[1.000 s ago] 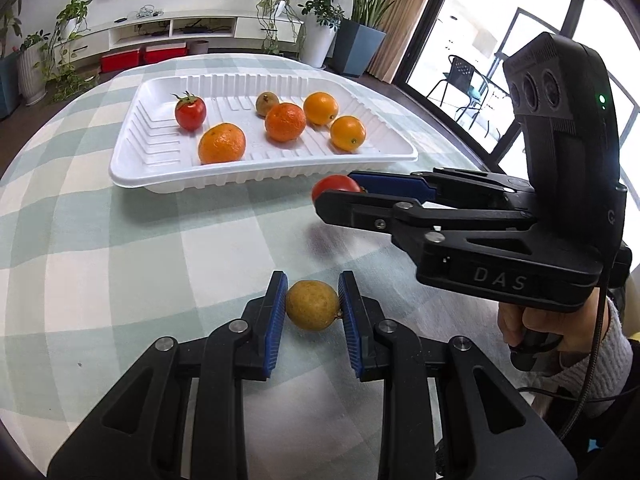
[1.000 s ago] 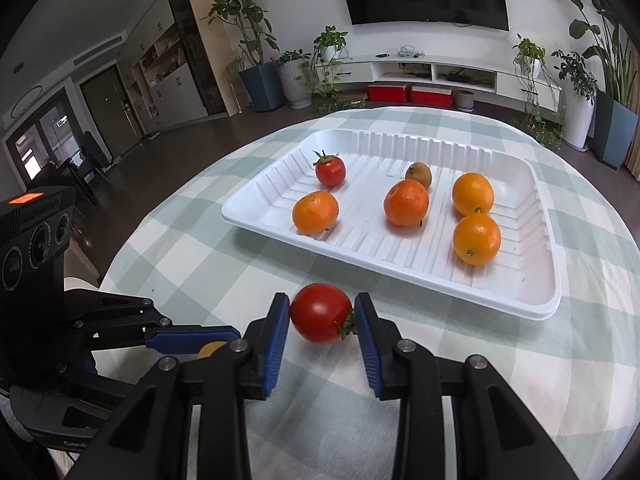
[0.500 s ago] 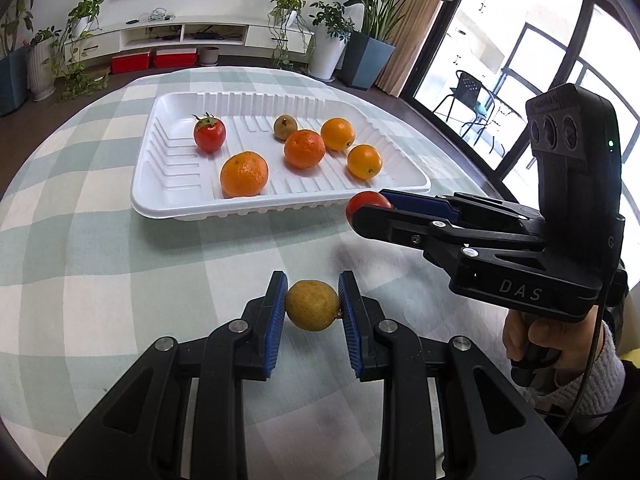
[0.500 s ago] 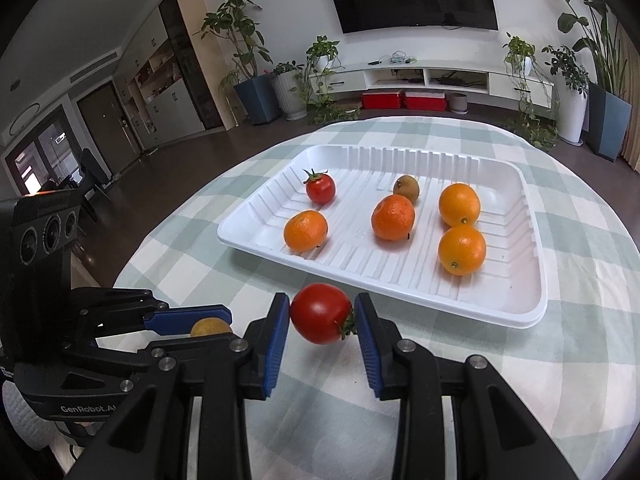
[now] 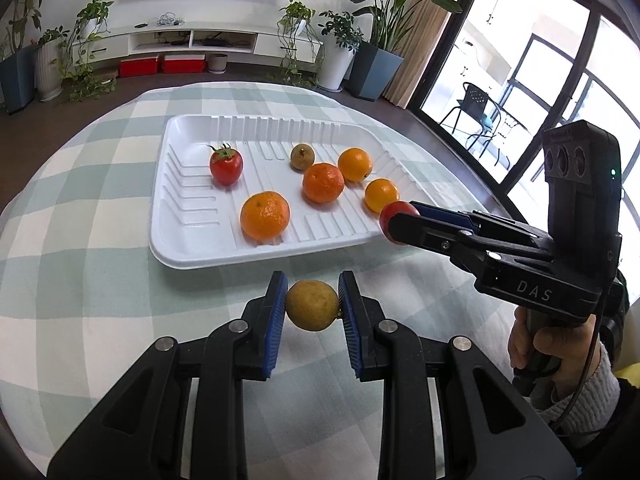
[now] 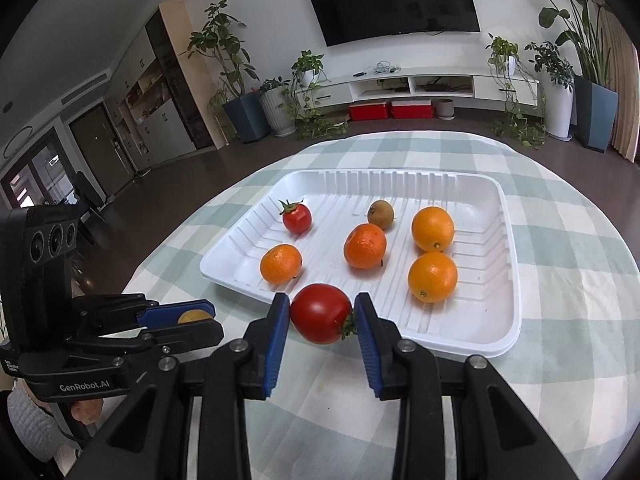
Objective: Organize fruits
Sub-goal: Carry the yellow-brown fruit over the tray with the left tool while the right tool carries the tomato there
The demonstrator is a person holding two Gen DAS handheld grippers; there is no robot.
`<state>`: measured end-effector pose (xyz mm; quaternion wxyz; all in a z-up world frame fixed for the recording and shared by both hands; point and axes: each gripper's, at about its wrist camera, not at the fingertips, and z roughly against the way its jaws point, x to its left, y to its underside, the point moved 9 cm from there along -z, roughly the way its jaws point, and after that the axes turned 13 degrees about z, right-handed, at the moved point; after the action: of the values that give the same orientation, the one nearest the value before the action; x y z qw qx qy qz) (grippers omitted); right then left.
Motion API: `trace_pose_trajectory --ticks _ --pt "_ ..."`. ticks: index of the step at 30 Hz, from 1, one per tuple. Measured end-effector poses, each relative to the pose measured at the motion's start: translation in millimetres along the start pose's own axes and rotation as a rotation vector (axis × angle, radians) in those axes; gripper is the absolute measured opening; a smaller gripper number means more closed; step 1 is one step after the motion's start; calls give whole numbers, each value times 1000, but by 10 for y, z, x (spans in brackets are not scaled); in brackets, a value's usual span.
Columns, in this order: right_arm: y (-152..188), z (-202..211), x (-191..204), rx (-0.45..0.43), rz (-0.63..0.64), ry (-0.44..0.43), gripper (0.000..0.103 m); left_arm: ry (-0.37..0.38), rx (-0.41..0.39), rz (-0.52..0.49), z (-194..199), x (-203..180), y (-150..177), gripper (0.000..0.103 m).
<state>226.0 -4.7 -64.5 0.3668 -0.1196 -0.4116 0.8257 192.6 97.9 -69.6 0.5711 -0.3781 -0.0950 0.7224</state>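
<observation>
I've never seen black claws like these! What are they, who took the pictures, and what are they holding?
They are two grabbing tools, and a person squeezes one in each hand. Each tool has its own little camera looking along its fingers, so there are two pictures. The left gripper pinches a yellow-brown fruit. The right gripper pinches a red tomato. On the checked tablecloth lies a white tray holding four oranges, one small tomato and one small brown fruit.
</observation>
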Motion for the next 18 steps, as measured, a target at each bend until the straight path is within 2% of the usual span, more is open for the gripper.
trace_pose_trajectory --ticks 18 --pt "-29 -131 -124 12 -10 23 36 -40 -49 33 -131 211 -597 25"
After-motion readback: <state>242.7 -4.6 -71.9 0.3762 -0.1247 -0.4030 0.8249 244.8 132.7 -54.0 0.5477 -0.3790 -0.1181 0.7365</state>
